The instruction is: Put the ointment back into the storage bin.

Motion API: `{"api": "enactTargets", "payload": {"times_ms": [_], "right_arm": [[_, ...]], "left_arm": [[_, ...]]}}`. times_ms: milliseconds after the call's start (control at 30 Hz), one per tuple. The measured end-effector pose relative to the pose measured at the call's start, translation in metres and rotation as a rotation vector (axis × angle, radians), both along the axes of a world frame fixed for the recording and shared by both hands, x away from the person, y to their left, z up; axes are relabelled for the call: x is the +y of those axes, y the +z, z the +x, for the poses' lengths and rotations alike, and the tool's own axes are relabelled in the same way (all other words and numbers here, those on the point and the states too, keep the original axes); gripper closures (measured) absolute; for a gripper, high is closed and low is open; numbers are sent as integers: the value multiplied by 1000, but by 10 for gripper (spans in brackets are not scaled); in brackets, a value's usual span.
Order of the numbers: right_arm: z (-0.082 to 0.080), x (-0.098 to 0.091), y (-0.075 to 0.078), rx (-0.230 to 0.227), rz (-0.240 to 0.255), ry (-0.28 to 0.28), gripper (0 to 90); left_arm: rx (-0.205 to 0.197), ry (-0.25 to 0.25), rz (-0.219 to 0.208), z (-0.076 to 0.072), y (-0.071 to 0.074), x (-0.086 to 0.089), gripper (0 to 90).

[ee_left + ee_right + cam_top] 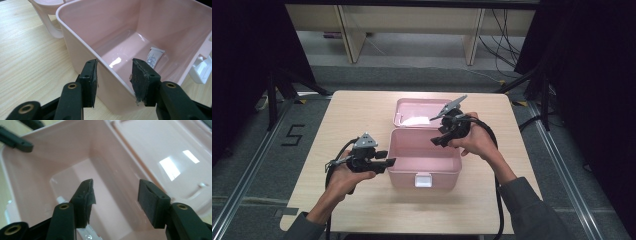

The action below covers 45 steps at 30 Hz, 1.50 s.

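Step in hand, judged: placement of tube into pink box at bench centre, lid open toward far edge. Tube flat on box floor, near latch-side wall. Right gripper above box, jaws parted, empty. Left gripper straddling box's left wall, jaws part open, not pressing. Next: withdraw right gripper clear, then swing lid shut
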State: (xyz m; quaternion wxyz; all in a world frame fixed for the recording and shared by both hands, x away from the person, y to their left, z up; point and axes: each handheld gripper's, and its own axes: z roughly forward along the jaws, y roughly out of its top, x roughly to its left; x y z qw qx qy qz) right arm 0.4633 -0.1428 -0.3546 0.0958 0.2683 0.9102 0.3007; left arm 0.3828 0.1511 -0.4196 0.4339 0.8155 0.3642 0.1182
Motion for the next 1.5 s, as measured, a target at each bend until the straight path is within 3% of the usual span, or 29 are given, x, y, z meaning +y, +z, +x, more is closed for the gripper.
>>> {"api": "enactTargets", "payload": {"times_ms": [100,133,167,233,267,300,367,600,667,700,733,833,900,933,1233,1267,1367,1467,1500], "right_arm": [[5,-8,3,-13,14,-53,477],[5,-9,3,5,29,-93,478],[8,-12,2,-13,40,-90,481],[10,-16,4,17,36,-142,481],[14,-20,3,-11,45,-133,481],[14,-21,4,10,53,-173,482],[20,-28,3,-29,65,-182,482],[31,-42,-1,-32,80,-270,483],[33,-45,-2,-57,88,-281,484],[33,-46,-1,-44,87,-294,484],[35,-47,-3,-56,84,-286,484],[37,-48,-5,-37,81,-308,484],[38,-46,-6,-30,106,-330,484],[40,-48,-6,-48,90,-315,484],[48,-48,-9,-12,118,-348,484],[50,-49,-10,-31,118,-351,484],[52,-50,-11,3,124,-378,487],[54,-50,-13,-11,138,-377,489],[55,-51,-11,4,122,-369,490]], "left_arm": [[5,-6,-1,0,0,0,557],[5,-6,-1,0,0,0,557],[5,-6,-1,0,0,0,557],[6,-6,-2,0,0,0,557],[6,-6,-3,0,0,0,557],[6,-6,-3,0,0,0,557],[4,-1,-4,0,0,0,557],[4,-1,-4,0,0,0,557],[4,0,0,-1,0,0,557],[6,14,-21,-2,-1,-2,557],[5,0,-2,-1,0,-1,557],[9,-4,0,-2,0,-1,557],[5,0,3,-2,0,-1,556],[7,-1,4,-2,0,-1,555],[14,-11,-1,-2,0,-1,552],[14,-7,2,-2,0,-1,552],[12,-5,0,-2,0,-1,552],[16,-9,0,-2,0,0,551],[13,-7,-2,-2,0,-1,551]]}}
